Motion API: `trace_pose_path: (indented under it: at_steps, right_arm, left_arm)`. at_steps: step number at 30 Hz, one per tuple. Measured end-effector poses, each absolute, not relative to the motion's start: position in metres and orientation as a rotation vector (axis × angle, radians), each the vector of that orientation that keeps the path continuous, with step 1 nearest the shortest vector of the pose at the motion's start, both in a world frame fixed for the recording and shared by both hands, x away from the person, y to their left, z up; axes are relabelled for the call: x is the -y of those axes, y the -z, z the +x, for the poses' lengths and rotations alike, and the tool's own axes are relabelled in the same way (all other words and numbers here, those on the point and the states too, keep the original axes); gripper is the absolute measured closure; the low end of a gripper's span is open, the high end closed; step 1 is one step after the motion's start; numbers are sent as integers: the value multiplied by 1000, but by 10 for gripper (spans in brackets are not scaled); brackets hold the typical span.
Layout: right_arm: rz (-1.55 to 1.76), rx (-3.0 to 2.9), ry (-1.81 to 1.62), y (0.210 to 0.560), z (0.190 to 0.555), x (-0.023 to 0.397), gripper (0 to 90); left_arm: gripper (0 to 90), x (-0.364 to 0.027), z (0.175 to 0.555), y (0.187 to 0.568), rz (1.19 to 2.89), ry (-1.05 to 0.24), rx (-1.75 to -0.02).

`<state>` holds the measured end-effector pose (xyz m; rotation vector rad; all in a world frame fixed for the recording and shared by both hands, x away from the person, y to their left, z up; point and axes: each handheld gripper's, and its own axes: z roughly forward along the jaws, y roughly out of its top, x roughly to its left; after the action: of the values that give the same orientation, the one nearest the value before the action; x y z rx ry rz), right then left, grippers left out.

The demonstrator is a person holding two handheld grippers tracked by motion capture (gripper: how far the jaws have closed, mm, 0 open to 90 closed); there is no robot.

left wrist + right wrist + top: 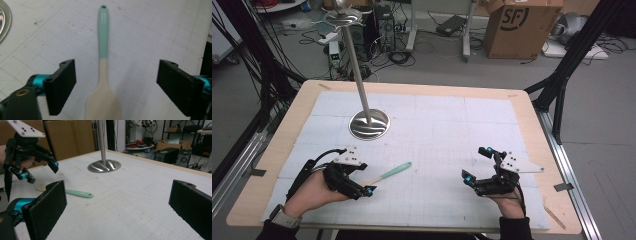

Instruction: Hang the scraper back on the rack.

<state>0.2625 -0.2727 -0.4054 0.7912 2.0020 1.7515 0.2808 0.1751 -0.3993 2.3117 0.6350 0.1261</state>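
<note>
White gridded table mat (437,145), spatula (103,75) lying flat between spread left claw (116,85), untouched, right claw (120,207) spread, empty

Premises: a laboratory or test workshop. A gridded work surface (492,130) sits in a black metal frame (569,55). Loose cables (377,47) cover the floor at 12 o'clock; a cardboard box (522,27) stands at 1 o'clock; computer towers (168,155) and shelving line the far wall.

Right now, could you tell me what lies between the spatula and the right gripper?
Nothing: in the high view, bare white mat separates the spatula from the right gripper.
</note>
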Motion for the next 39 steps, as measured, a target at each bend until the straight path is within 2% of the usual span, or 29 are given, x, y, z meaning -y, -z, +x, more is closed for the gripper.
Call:
trace_pose_path:
  at_steps: [6, 12, 25, 31, 33, 39]
  right_arm:
    - [791, -1990, -1757, 405, 262, 275, 3]
    - [789, -1986, -1759, 405, 262, 275, 3]
    - [793, -1989, -1755, 405, 262, 275, 3]
    - [794, -1996, -1752, 405, 262, 275, 3]
    - [791, -1998, -1752, 405, 262, 274, 3]
    - [792, -1995, -1752, 405, 262, 275, 3]
  left_arm:
    - [233, -160, 292, 403, 2418, -116, -636]
    - [329, -149, 299, 408, 2525, -138, -629]
    - [528, -140, 303, 415, 2617, -142, -645]
    - [561, -137, 309, 414, 2644, -92, -674]
    - [620, -136, 314, 413, 2656, -80, -690]
    - [688, -126, 313, 410, 2751, -111, -615]
